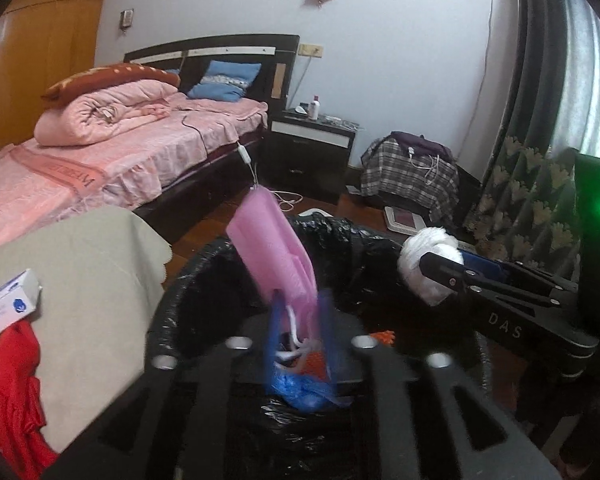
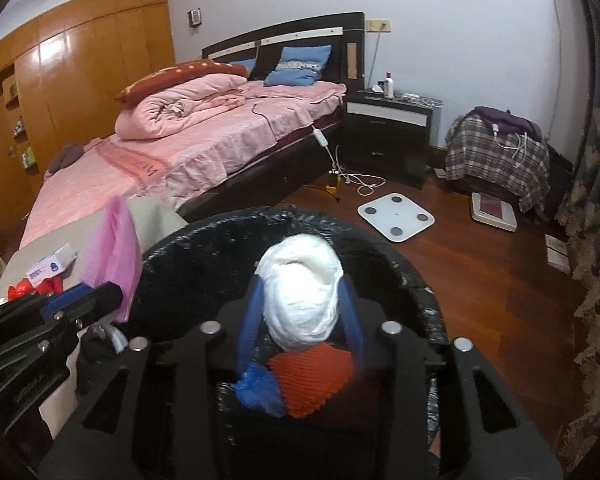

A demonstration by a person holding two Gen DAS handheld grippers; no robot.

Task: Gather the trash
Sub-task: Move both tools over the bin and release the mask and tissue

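Both grippers, maybe w/ trash, over bin [image 2: 412, 280].

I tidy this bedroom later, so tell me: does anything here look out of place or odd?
Yes. A white bathroom scale lies out on the wooden floor, a tangled white cable trails beside the bed, and a plaid cloth heap with a charger sits by the curtain. Nothing looks spilled or broken.
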